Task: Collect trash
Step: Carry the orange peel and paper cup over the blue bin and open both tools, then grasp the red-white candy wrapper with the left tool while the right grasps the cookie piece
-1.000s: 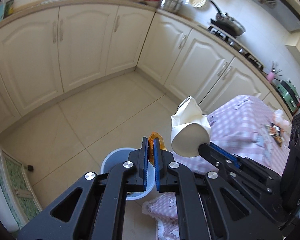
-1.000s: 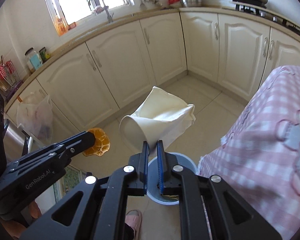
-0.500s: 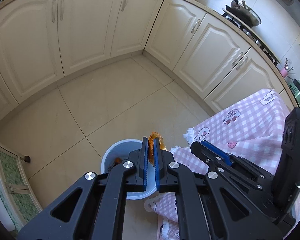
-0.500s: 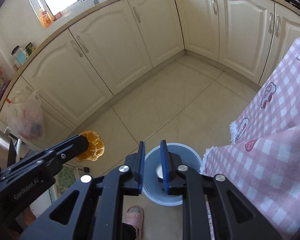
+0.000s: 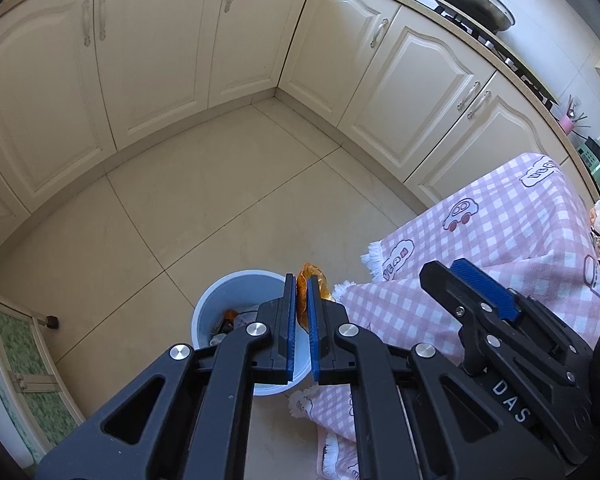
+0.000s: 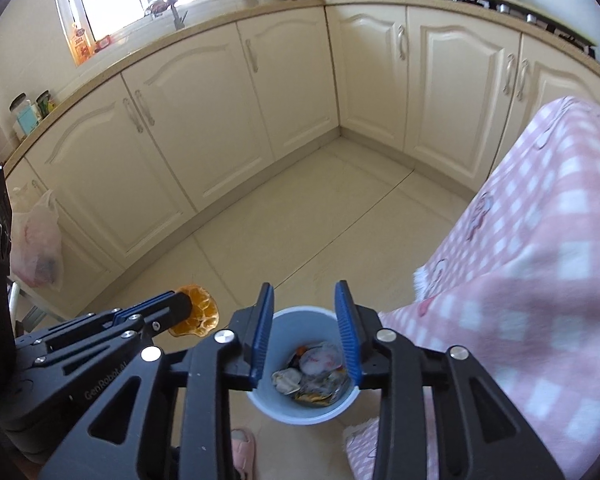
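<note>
A pale blue bin (image 6: 300, 414) stands on the floor beside the pink checked tablecloth (image 6: 540, 260). It holds wrappers and a pale paper cup (image 6: 320, 360). My right gripper (image 6: 305, 292) hangs right above the bin. Its jaws are opening and nothing is between them. My left gripper (image 5: 299, 280) is shut on a piece of orange peel (image 5: 317, 279), held over the bin's (image 5: 236, 290) right rim. From the right wrist view the peel (image 6: 198, 314) sticks out of the left gripper (image 6: 182, 304), left of the bin. The right gripper (image 5: 460, 276) sits to the right in the left wrist view.
Cream cabinets (image 5: 160, 60) line the far walls around a tiled floor (image 5: 220, 200). The tablecloth (image 5: 500, 220) drapes down close to the bin. A plastic bag (image 6: 36, 248) hangs at the left. A pink slipper (image 6: 242, 452) shows below the grippers.
The right jaws have spread apart and the white paper cup has left them and dropped into the bin. Both grippers have sunk toward the bin. The left still holds the peel.
</note>
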`<state>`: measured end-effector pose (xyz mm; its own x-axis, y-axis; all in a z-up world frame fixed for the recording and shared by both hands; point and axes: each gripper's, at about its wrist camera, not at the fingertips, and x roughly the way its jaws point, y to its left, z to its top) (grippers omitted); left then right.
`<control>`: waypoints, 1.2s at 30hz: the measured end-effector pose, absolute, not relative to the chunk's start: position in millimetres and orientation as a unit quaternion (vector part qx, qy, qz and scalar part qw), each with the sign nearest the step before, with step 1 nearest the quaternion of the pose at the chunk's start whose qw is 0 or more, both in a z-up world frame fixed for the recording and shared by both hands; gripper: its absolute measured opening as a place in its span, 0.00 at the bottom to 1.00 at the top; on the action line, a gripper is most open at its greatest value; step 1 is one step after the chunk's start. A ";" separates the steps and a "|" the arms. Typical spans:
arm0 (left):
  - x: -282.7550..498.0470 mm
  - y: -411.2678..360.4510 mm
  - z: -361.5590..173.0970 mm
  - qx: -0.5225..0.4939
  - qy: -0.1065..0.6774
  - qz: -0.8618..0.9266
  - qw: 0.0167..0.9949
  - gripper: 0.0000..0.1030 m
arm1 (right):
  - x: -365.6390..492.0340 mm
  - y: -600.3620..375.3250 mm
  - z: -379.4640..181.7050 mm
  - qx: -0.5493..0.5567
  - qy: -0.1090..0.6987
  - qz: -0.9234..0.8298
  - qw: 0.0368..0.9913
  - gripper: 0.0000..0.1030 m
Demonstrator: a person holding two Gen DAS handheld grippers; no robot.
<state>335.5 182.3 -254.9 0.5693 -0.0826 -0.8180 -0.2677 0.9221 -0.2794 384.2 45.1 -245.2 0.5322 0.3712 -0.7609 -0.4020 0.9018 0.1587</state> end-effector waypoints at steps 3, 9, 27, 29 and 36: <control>338.4 178.0 -248.9 -0.185 0.455 0.050 0.869 0.05 | 384.1 40.4 -240.7 -0.011 0.423 0.215 0.880 0.34; 339.1 169.3 -232.7 -0.164 0.437 0.058 0.882 0.21 | 381.5 30.5 -230.3 -0.001 0.408 0.210 0.889 0.34; 289.9 138.8 -157.1 -0.151 0.374 0.038 0.914 0.37 | 335.6 -6.4 -161.9 0.014 0.352 0.204 0.913 0.35; 284.8 130.6 -147.6 -0.147 0.366 0.032 0.919 0.38 | 326.9 -18.1 -150.4 0.020 0.342 0.199 0.918 0.35; 271.0 85.9 -114.1 -0.122 0.339 -0.009 0.933 0.47 | 301.2 -70.4 -115.1 0.042 0.309 0.167 0.935 0.40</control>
